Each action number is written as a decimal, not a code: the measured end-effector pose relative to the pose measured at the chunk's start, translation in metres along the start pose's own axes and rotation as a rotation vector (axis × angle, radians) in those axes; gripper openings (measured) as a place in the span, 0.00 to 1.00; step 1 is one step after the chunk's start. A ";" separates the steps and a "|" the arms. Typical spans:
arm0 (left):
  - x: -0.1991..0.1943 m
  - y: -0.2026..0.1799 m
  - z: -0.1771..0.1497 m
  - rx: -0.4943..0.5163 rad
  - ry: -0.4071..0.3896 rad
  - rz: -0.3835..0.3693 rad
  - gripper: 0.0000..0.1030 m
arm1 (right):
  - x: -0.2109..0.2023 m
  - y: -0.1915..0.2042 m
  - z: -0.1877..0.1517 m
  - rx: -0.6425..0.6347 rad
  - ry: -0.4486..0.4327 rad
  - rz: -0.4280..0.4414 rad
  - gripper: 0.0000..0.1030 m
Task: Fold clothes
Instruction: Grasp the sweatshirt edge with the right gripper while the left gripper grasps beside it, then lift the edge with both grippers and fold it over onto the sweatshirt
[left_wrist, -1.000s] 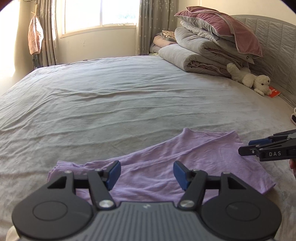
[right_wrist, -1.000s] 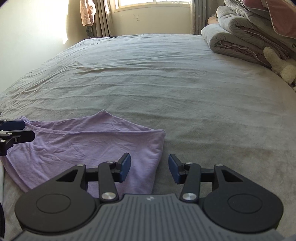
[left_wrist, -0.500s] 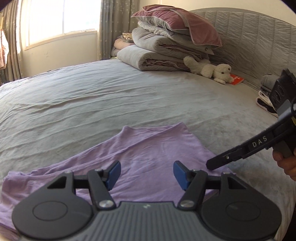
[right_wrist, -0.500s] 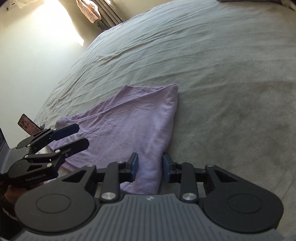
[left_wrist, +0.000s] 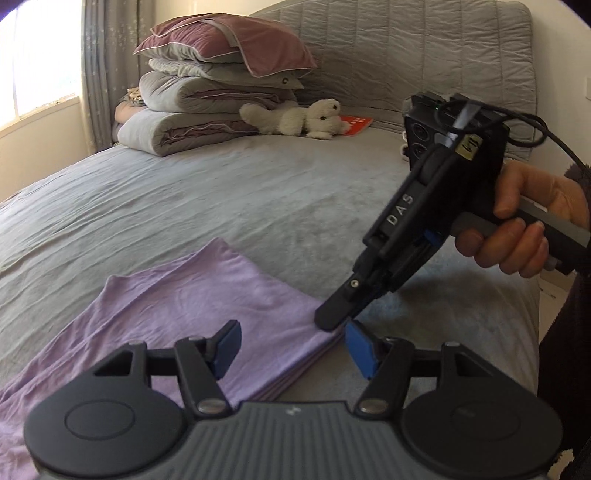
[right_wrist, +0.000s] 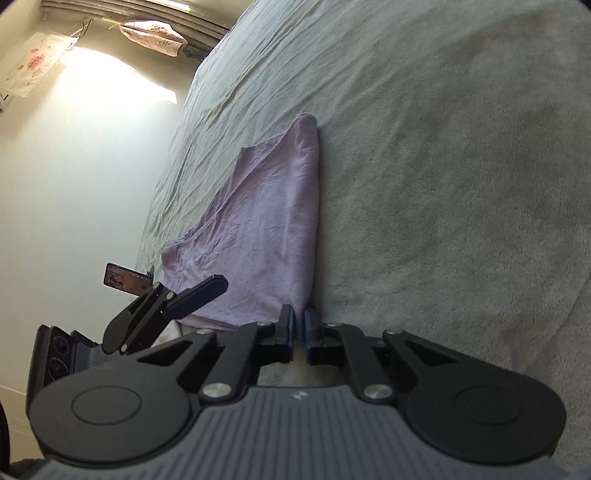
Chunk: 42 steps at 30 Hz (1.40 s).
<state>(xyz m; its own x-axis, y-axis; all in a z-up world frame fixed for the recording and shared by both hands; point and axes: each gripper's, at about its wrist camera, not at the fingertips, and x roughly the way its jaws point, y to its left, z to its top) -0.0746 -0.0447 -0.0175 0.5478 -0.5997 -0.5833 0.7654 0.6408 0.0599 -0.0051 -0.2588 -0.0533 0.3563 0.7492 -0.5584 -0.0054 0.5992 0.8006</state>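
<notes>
A folded lilac garment (left_wrist: 177, 317) lies on the grey bed near its front edge; it also shows in the right wrist view (right_wrist: 266, 229). My right gripper (right_wrist: 300, 328) is shut on the garment's near right corner, and it shows in the left wrist view (left_wrist: 334, 314) with its tips down on that corner. My left gripper (left_wrist: 295, 350) is open and empty, just above the garment's near right part, its right pad close beside the right gripper's tip. It also shows in the right wrist view (right_wrist: 199, 291) over the garment's near left edge.
Grey bed sheet (left_wrist: 221, 206) spreads all around. Stacked quilts and pillows (left_wrist: 214, 92), a white plush toy (left_wrist: 295, 118) and a quilted headboard (left_wrist: 406, 55) are at the far end. The bed's edge (left_wrist: 532, 295) drops off at the right. A phone (right_wrist: 125, 278) stands at the left.
Both grippers swung toward the garment's near right corner. The right gripper's jaws closed from part open onto that corner. The left gripper stayed open.
</notes>
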 end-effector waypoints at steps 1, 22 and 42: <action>0.002 -0.004 0.000 0.020 0.002 0.003 0.62 | -0.001 0.000 0.000 0.004 0.000 0.011 0.07; 0.030 -0.027 0.001 0.021 0.039 0.217 0.17 | 0.017 -0.011 0.039 0.050 -0.121 0.042 0.18; 0.030 -0.035 0.022 -0.129 -0.057 0.197 0.05 | 0.035 0.011 0.062 0.019 -0.324 -0.019 0.08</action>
<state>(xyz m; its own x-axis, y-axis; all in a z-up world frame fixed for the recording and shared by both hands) -0.0775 -0.0956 -0.0188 0.7031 -0.4809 -0.5237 0.5946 0.8016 0.0622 0.0649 -0.2431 -0.0506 0.6349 0.6074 -0.4775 0.0202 0.6048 0.7961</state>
